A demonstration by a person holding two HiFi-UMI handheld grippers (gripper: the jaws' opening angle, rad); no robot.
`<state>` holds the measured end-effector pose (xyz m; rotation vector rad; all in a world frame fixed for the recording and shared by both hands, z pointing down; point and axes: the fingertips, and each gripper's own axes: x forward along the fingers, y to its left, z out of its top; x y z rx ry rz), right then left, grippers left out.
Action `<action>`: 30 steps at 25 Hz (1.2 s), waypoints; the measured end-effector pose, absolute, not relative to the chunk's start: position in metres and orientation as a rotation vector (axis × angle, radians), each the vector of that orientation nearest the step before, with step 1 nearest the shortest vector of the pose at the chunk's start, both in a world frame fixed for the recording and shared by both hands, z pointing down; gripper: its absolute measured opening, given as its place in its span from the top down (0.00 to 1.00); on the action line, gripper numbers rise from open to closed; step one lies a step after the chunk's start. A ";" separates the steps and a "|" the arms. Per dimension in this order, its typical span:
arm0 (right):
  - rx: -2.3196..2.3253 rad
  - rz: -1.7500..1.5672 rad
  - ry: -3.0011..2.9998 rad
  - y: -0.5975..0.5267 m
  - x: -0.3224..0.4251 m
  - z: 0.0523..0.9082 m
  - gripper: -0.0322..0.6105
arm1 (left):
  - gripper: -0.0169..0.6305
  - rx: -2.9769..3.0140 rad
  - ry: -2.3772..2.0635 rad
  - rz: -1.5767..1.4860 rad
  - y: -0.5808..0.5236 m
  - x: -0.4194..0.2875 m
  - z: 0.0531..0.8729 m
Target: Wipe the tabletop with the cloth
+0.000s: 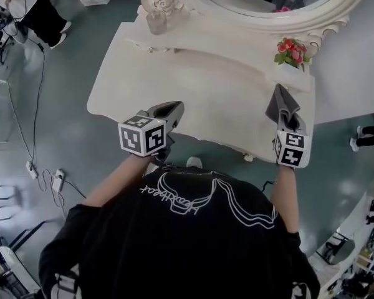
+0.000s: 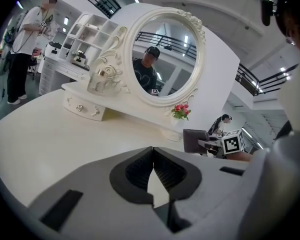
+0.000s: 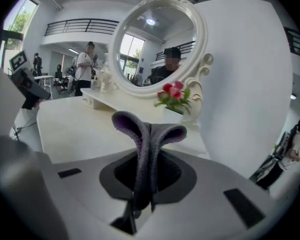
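One folded cloth point(image 3: 146, 134) is pinched in the jaws of the right gripper point(image 3: 149, 171) — held at the 3 o'clock edge of the tabletop point(image 1: 206, 86), flowers point(image 1: 291, 50) at its 12 o'clock, seemingly so wiping can start there. The left gripper point(image 2: 152, 171), jaws together on nothing, is parked at 7 o'clock — out of the way.

Black shirt point(image 1: 193, 242) with white line print, grey left gripper point(image 1: 174, 108) and right gripper point(image 1: 290, 119) bearing black-and-white marker cubes point(image 1: 142, 137).
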<state>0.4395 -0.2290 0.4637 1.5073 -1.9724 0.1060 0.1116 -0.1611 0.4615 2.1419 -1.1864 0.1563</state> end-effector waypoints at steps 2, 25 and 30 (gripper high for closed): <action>1.447 0.090 -2.052 -0.227 0.389 0.455 0.88 | 0.97 2.139 -1.203 0.160 -0.154 0.089 0.456; 0.728 -0.070 -2.461 -0.131 -0.048 0.447 0.88 | 0.97 1.947 -1.445 0.066 -0.045 -0.170 0.459; 0.581 -0.034 -2.509 -0.110 -0.121 0.460 0.88 | 0.97 1.908 -1.481 0.065 -0.025 -0.202 0.463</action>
